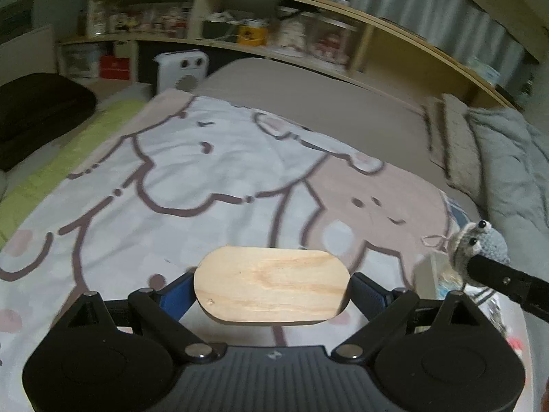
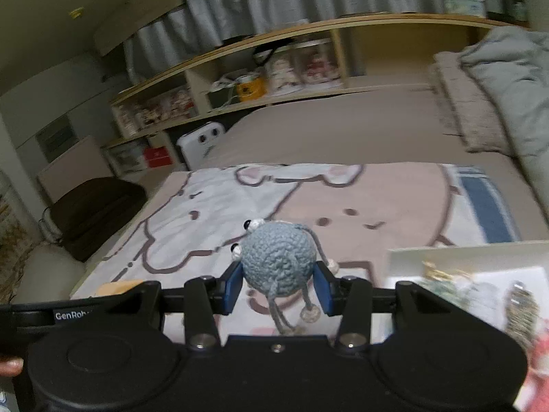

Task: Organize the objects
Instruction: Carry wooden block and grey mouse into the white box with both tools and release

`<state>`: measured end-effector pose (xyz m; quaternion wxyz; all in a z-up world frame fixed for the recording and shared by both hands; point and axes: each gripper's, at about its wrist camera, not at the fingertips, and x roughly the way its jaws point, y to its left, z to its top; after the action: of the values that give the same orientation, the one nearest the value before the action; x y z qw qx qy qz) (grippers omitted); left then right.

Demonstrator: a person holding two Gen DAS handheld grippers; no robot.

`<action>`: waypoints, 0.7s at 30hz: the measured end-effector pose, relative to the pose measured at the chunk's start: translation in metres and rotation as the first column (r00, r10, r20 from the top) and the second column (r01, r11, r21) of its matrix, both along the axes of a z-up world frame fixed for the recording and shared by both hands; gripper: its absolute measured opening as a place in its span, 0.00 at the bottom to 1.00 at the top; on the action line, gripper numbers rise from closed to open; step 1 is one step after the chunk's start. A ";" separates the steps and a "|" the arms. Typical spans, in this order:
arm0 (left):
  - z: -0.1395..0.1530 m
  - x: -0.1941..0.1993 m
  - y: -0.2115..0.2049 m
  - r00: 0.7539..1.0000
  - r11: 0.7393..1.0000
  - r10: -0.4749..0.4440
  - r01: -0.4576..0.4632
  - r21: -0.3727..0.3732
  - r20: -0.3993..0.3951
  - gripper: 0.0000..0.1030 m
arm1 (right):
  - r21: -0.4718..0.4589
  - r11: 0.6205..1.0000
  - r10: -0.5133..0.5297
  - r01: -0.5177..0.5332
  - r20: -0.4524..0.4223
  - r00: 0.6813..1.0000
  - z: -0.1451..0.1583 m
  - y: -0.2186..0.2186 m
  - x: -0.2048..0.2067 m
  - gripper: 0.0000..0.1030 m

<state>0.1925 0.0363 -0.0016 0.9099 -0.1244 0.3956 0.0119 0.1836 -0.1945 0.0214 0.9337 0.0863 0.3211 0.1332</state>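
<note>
- Left gripper (image 1: 272, 290): clamped wide across the short ends of an oval wooden board (image 1: 272, 283); the board's long axis runs from one blue pad to the other, its flat face up, carried above the bed (image 1: 308, 103).
- Right gripper (image 2: 278, 286): clenched on a grey crocheted toy (image 2: 278, 261), a round body with bead eyes turned to the left and thin legs dangling below the pads.
- Deciding relation: a white tray (image 2: 446, 261) of small items lies low and to the right of the right gripper, just beside it; in the left wrist view the same tray (image 1: 423, 274) shows only as a sliver beyond the toy (image 1: 477, 243). The right hand is judged the nearer to it.
- Surface: both loads hang over a cartoon-print blanket (image 1: 206, 171) spread on the bed.
- Hidden or unclear: the tray's contents are blurred and cut by the frame edge; the tray's far rim is not seen. Shelf (image 2: 308, 34) items behind are too blurred to name. Where the board belongs cannot be told.
</note>
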 end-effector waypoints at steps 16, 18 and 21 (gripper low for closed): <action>0.024 -0.044 -0.058 0.976 0.976 -0.214 0.215 -0.027 0.043 0.92 | 0.030 0.977 -0.212 0.211 0.072 0.975 0.024 -0.079 -0.096 0.45; 0.026 -0.049 -0.066 0.970 0.971 -0.237 0.239 -0.023 0.047 0.92 | 0.031 0.974 -0.224 0.222 0.081 0.971 0.026 -0.083 -0.105 0.45; 0.027 -0.058 -0.079 0.961 0.963 -0.270 0.271 -0.003 0.052 0.92 | 0.036 0.971 -0.237 0.235 0.094 0.967 0.027 -0.089 -0.118 0.45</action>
<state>0.1340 -0.0432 0.0253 0.9121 -0.0742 0.3856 -0.1178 0.0653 -0.2838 0.0479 0.9564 0.1286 0.2607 0.0290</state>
